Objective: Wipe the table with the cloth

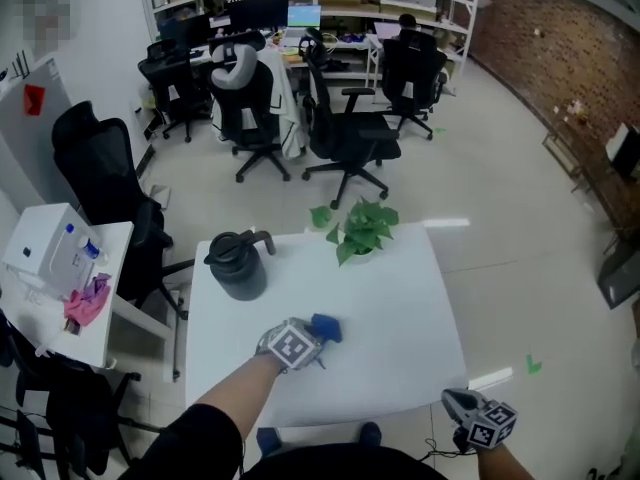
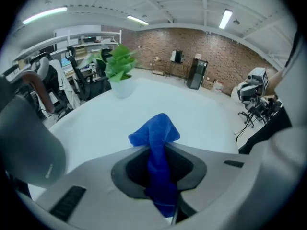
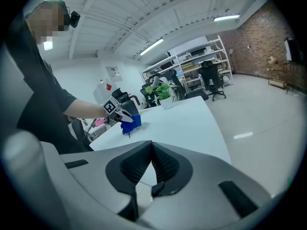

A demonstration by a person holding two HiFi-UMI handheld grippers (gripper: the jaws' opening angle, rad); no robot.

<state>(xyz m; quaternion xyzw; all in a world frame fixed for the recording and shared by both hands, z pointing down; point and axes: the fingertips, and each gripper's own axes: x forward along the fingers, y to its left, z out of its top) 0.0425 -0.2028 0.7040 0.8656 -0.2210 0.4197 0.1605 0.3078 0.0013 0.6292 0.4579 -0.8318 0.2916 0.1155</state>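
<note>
A blue cloth (image 1: 327, 327) is bunched on the white table (image 1: 400, 318) near its middle front. My left gripper (image 1: 316, 338) is shut on it; in the left gripper view the cloth (image 2: 154, 137) runs up between the jaws and sticks out past the tips of the left gripper (image 2: 158, 152), over the table (image 2: 201, 114). My right gripper (image 1: 462, 406) hangs off the table's front right corner, below its edge. In the right gripper view the right gripper (image 3: 151, 146) is shut with nothing in it, and the cloth (image 3: 131, 122) shows farther off on the table.
A dark grey jug (image 1: 238, 264) stands at the table's back left and a potted green plant (image 1: 362, 230) at its back edge. Black office chairs (image 1: 345, 133) stand beyond. A small white side table (image 1: 112, 318) with bottles is on the left.
</note>
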